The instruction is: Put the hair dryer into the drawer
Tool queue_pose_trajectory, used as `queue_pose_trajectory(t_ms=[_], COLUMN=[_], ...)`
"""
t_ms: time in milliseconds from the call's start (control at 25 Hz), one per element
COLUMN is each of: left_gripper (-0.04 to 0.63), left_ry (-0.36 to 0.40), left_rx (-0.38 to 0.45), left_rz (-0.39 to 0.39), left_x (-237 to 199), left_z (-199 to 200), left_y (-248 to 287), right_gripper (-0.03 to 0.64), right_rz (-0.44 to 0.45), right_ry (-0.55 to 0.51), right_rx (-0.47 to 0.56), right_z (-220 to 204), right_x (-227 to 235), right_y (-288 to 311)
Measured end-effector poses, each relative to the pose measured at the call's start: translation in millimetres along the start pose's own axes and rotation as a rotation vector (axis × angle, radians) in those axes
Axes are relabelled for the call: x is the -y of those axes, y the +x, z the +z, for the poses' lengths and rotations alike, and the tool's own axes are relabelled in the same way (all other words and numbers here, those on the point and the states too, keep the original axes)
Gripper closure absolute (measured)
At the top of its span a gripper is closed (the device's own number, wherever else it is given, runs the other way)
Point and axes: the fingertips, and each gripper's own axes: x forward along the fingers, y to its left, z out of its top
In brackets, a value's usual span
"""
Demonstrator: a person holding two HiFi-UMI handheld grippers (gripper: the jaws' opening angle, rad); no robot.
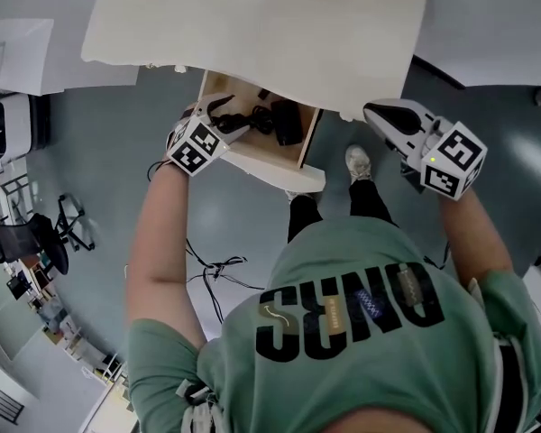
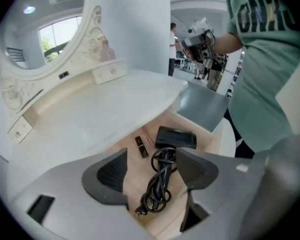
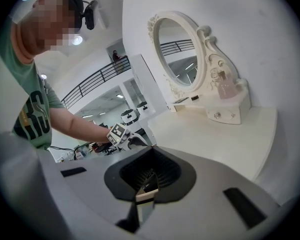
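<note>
The black hair dryer [image 1: 286, 121] lies inside the open wooden drawer [image 1: 272, 167] under the white vanity top, with its coiled cord [image 1: 255, 116] beside it. In the left gripper view the dryer body [image 2: 175, 138] and the cord [image 2: 158, 185] rest on the drawer floor [image 2: 202, 140]. My left gripper [image 1: 227, 117] hangs above them, open wide and touching neither [image 2: 154, 174]. My right gripper [image 1: 374, 114] is off to the right by the table's front edge. Its jaws are shut with nothing between them [image 3: 147, 181].
A small dark stick [image 2: 141, 146] lies in the drawer next to the cord. The white vanity top [image 1: 252, 25] overhangs the drawer and carries an oval mirror [image 3: 182, 59]. Loose cables [image 1: 218, 269] trail on the grey floor to the left of the person's legs.
</note>
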Motion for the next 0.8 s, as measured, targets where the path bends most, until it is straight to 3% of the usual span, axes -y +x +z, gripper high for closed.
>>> queue_pose_trajectory(t_ms=[280,560,800], left_gripper=[0.299,0.305,0.426], left_ry=[-0.25,-0.429,-0.502], left_rx=[0.403,0.781,1.016], left_rz=[0.177,0.267,0.302], left_x=[-0.8,50.9,104.7], left_z=[74.3,119.3,140.3], left_y=[-119.5,-235.2,-308.2], right_gripper=[0.623,0.623,0.623], right_rz=[0.0,0.017,0.042], right_ry=[-0.058,-0.157,-0.215], right_rx=[0.023,0.04,0.08], right_z=[42.3,95.4,136.5], right_x=[-34.8,-87.8,-128.4], right_y=[-8.9,-17.9,-21.4])
